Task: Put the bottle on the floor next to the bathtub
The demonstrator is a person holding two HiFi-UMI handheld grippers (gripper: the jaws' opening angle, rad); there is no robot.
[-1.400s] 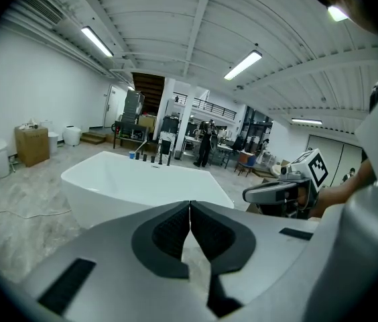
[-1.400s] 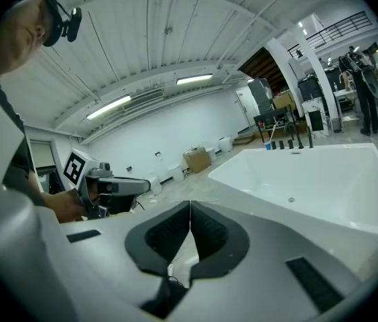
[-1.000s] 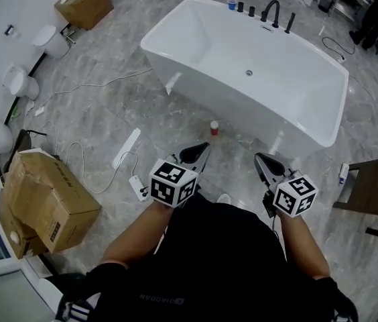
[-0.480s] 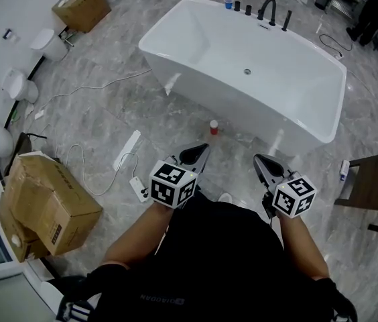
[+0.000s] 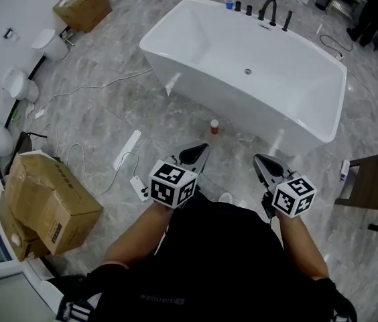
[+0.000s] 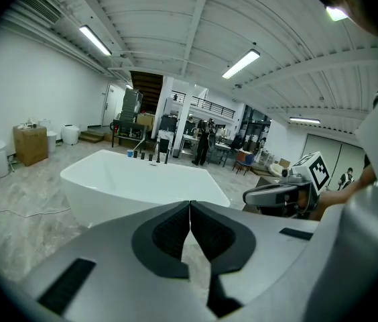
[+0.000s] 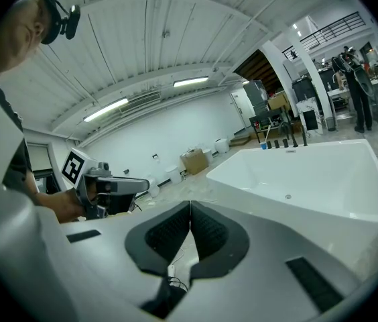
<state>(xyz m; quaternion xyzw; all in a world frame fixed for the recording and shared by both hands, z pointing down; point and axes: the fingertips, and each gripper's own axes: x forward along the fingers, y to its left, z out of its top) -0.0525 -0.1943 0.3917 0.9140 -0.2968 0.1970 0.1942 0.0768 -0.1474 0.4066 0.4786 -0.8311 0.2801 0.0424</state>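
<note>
Bottle (image 5: 214, 127) upright on the floor (image 5: 102, 116) beside the bathtub (image 5: 196, 89)
Only the head view shows it: red cap up, long axis vertical, ahead of the left gripper (image 5: 204, 147) jaws, left of the right gripper (image 5: 259, 158). Each gripper's own view shows its jaws pressed together, empty.

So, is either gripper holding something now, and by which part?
Nothing is held. The left gripper and the right gripper both have their jaws together with nothing between them. The bottle is on the floor beside the bathtub.
</note>
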